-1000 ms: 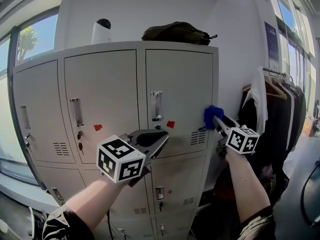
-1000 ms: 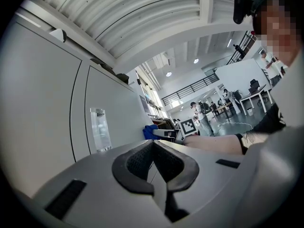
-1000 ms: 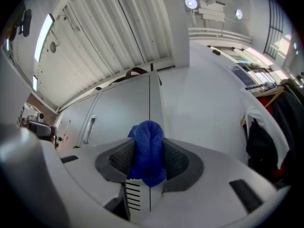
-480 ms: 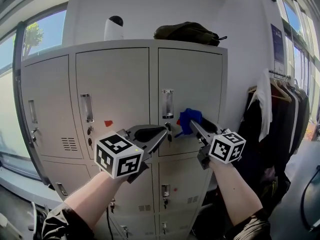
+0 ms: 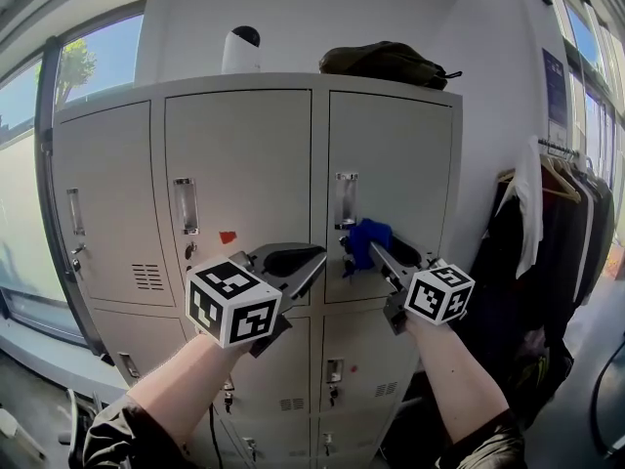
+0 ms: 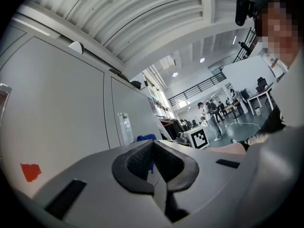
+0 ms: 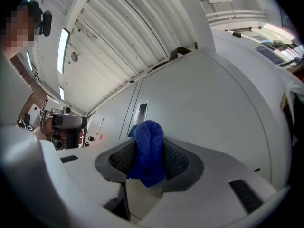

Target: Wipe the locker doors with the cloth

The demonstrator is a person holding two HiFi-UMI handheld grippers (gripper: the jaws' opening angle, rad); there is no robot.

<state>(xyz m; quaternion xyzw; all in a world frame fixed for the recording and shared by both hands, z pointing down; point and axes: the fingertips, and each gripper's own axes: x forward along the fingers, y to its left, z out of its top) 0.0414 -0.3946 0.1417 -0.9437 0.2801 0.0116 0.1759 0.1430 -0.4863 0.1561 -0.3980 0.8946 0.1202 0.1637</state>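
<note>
A grey bank of lockers [image 5: 254, 164] fills the head view, with upper doors bearing metal handles. My right gripper [image 5: 373, 245] is shut on a bunched blue cloth [image 5: 365, 237], which lies against the upper right door [image 5: 400, 154] just under its handle [image 5: 345, 199]. In the right gripper view the blue cloth [image 7: 148, 151] bulges between the pads, with the right door [image 7: 209, 108] beyond. My left gripper [image 5: 311, 266] hangs shut and empty in front of the lockers, left of the cloth. The left gripper view shows its jaws [image 6: 153, 161] closed on nothing.
A white rounded device [image 5: 240, 49] and a dark bag [image 5: 391, 63] sit on top of the lockers. Clothes hang on a rack [image 5: 557, 213] to the right. Red stickers [image 5: 228, 236] mark the doors. A window [image 5: 20, 125] lies to the left.
My right gripper has carried the cloth leftward across the upper right door, from its right edge to beneath the handle. The left gripper has stayed roughly in place; the head view has shifted.
</note>
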